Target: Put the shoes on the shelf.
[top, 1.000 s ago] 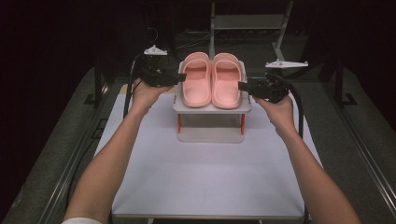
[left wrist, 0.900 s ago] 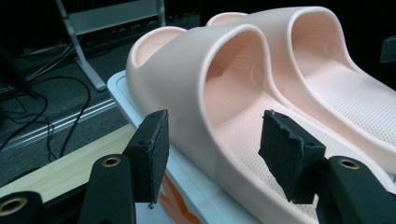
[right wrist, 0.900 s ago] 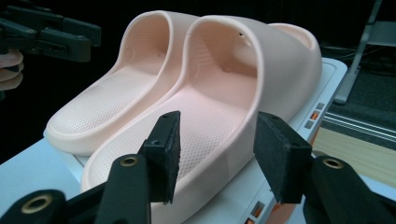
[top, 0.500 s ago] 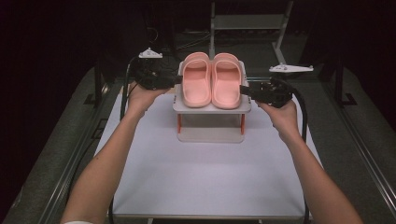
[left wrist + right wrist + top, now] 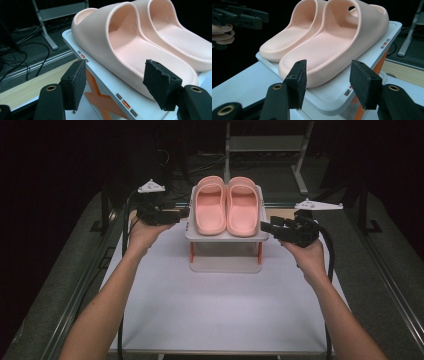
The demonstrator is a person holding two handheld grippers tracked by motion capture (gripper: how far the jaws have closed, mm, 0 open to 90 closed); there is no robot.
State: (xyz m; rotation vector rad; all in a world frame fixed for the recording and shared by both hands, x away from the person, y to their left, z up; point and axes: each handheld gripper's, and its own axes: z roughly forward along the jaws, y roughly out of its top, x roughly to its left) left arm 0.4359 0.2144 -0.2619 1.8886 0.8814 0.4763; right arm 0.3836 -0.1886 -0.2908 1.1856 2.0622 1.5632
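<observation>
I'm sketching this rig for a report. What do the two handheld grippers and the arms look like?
Both the left gripper and right gripper are black, each topped by a pale grey three-cornered plate and trailing a black cable. The jaws end in rough black foam pads, with brass-ringed holes below. The forearms are bare.

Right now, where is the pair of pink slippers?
In the high view, the pink slippers sit side by side on the white stand at the table's far middle, between both tongs.

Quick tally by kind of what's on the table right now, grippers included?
Pink slippers: 2, left one and right one
White two-tier stand: 1
Grippers: 2, left gripper and right gripper, both open
Total: 5
</observation>
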